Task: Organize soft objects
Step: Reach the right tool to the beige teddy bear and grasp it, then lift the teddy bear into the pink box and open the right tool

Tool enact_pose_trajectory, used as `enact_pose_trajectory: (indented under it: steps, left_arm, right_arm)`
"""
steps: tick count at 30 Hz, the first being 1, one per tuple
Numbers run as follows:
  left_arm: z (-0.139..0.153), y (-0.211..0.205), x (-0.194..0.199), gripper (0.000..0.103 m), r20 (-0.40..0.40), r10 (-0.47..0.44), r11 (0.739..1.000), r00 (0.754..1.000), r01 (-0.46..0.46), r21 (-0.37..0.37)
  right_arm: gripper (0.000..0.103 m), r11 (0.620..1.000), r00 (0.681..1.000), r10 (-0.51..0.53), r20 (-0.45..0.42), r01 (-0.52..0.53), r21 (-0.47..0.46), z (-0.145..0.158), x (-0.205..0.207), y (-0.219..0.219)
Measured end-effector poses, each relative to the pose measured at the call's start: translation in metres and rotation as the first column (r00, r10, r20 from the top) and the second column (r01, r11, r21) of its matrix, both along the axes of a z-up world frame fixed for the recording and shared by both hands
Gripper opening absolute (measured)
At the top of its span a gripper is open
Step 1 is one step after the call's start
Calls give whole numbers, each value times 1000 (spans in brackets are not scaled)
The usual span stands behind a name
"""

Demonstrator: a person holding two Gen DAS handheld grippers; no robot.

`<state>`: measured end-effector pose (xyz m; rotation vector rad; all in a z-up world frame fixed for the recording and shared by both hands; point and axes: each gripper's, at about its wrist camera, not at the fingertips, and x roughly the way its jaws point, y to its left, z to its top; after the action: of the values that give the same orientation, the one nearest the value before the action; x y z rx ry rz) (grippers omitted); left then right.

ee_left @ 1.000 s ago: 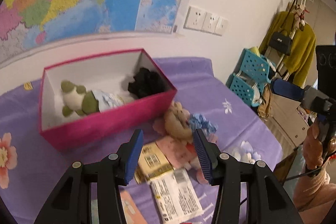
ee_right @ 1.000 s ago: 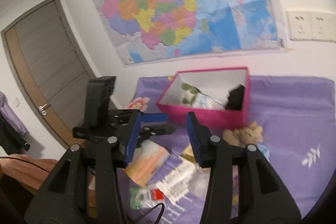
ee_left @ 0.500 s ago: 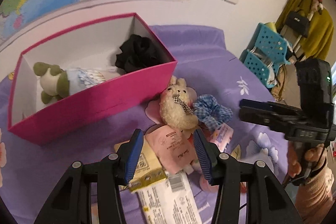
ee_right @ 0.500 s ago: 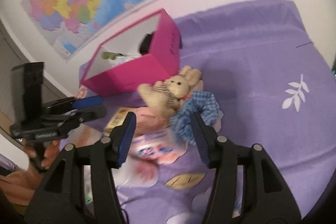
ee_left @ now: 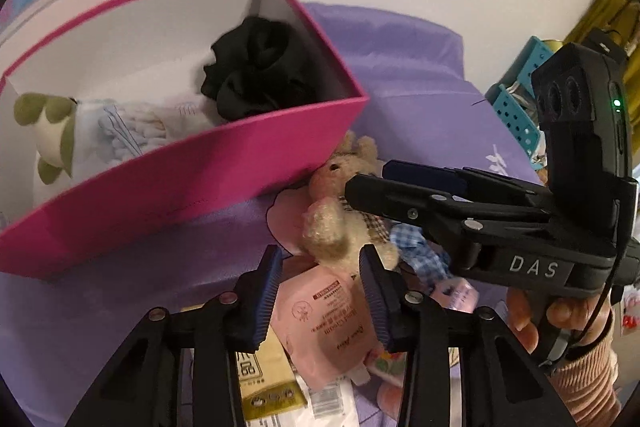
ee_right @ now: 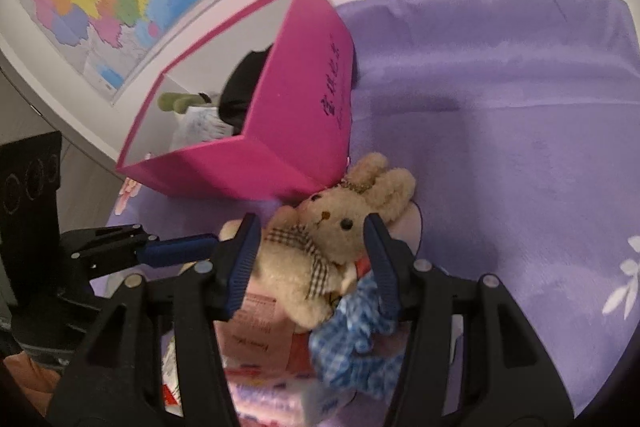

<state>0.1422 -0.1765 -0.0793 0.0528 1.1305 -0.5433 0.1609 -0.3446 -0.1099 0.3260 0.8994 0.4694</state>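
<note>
Operator: Right wrist view, status of the right gripper (ee_right: 310, 255)?

Technician: It is standing open at the centre of the frame. Its blue-padded fingers (ee_right: 242, 261) are lying on either side of the beige plush rabbit (ee_right: 324, 247), one pad beside the rabbit's body and the other beside its head. Whether the pads are touching the plush cannot be told.

Operator: Where is the rabbit lying?

Technician: It is lying on the purple cloth (ee_right: 500, 131) at centre frame, ears against the near corner of the pink box (ee_right: 280, 131), which is occupying the upper left. A blue checked scrunchie (ee_right: 360, 343) is lying just below it, and a pink sachet (ee_right: 256, 331) is lying under its lower body.

Operator: Left wrist view, status of the left gripper (ee_left: 320, 291)?

Technician: It is also standing open at lower centre, holding nothing. Its fingers are flanking the rabbit's (ee_left: 340, 223) lower end above the sachet (ee_left: 332, 323).

Operator: Box contents?

Technician: The box (ee_left: 180, 183) is filling the left half of the frame. It is holding a black fabric item (ee_left: 256, 67), a pale folded cloth (ee_left: 124, 131) and a green-and-white plush (ee_left: 48, 131). The right gripper (ee_left: 380, 183) is reaching in from the right edge, tips at the rabbit's head.
</note>
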Motion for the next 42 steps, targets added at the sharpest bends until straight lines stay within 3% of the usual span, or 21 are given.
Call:
enact_pose_trajectory:
  steps: [3,6,8,12,14,18,20,22,24,27,29,32,34,35,42]
  left_arm:
    - [-10,1,9,25,-61,14,1000,998,-15,-27]
    - [-13,1,12,20,-72,6,999,997,-9,-41]
    - [-13,0,11,19,-73,6,999,997,-9,-46]
    - [-8,2,7,18,-52,1,998,999,-4,-63]
    - [-5,1,5,17,-51,-9,997,999,5,-83]
    - [0,3,2,17,-6,-6,998,1000,5,-60]
    - [-3,10,7,17,-26,21,998,999,-23,-58]
    - [-8,16,13,17,-43,45,998,998,-47,-51]
    - [-11,19,15,17,-57,54,997,997,-58,-57]
    - [-12,20,15,17,-59,60,996,996,-63,-55]
    - [-13,21,16,17,-62,63,996,996,-66,-53]
    - [-15,21,17,17,-67,66,996,996,-70,-49]
    - [-17,26,18,17,-73,68,996,995,-72,-54]
    - [-18,25,19,17,-75,68,996,995,-73,-60]
    - [-14,26,16,17,-79,43,992,996,-52,-114]
  right_arm:
    - [56,1000,1000,12,-24,-13,-25,-9,5,3]
    - [38,999,1000,-4,-30,2,-54,-14,4,1]
    - [32,999,1000,-6,-29,5,-37,-16,2,-5]
    - [3,999,1000,-13,-3,13,-45,-11,-7,-7]
    - [3,1000,1000,18,4,-18,-8,-7,-15,-4]
    - [3,998,998,12,67,-8,-61,6,-28,5]
    - [9,997,995,-41,87,46,-56,10,-24,-7]
    - [32,996,995,-79,67,81,-39,8,-13,-17]
    - [39,994,994,-96,45,98,-47,4,2,-23]
    - [39,993,996,-93,8,94,-75,-6,24,-22]
    - [39,997,997,-69,-28,68,-34,-14,35,-23]
    - [33,999,999,-45,-19,46,15,-17,33,-29]
    - [7,999,1000,-26,-9,26,42,-16,28,-31]
    - [3,999,1000,-25,0,25,30,-14,24,-32]
    - [2,999,998,28,64,-29,19,7,-3,-15]
